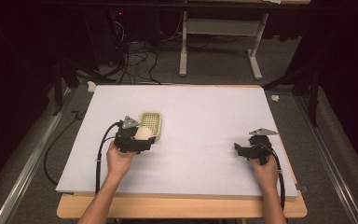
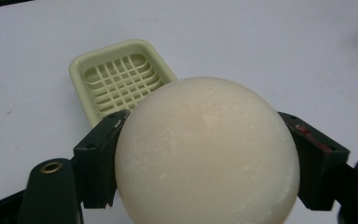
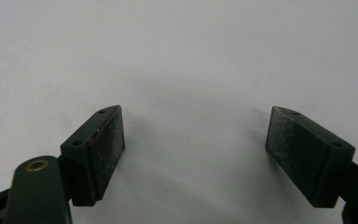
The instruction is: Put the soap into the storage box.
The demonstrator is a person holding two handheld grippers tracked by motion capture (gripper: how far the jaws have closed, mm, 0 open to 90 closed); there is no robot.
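Left tongs [image 2: 200,154]: clamped on a pale round soap bar [image 2: 207,154], one black pad on each flank; held by the left hand [image 1: 120,158] at the left-centre of the table [image 1: 205,112].
Soap bar: off the table, between the jaws, just near of the dish; seen in the high view as a cream blob [image 1: 143,134] at the tongs' tip.
Soap dish [image 2: 121,77]: pale green, rectangular, slatted grid floor, nothing lying in it; flat on the table just beyond the soap, slightly left of it in the left gripper view.
Right tongs [image 3: 193,144]: spread wide, nothing between the pads, bare white table under them; held by the right hand [image 1: 265,170] far over at the right side, well apart from dish and soap.
Step in hand: most likely carrying the soap toward the dish, not yet over the grid.
Next move: probably forward a little and left, then down until the soap sits on the slats, then release; dish is light and unsteadied, so a nudge on the rim could slide it.
Hard to tell: underside of the soap cut off at the bottom of the left gripper view; near rim of the dish hidden behind soap and jaw; height of the soap above the table unclear.
Beyond the table: dark floor, cables, grey stand legs [image 1: 219,42].
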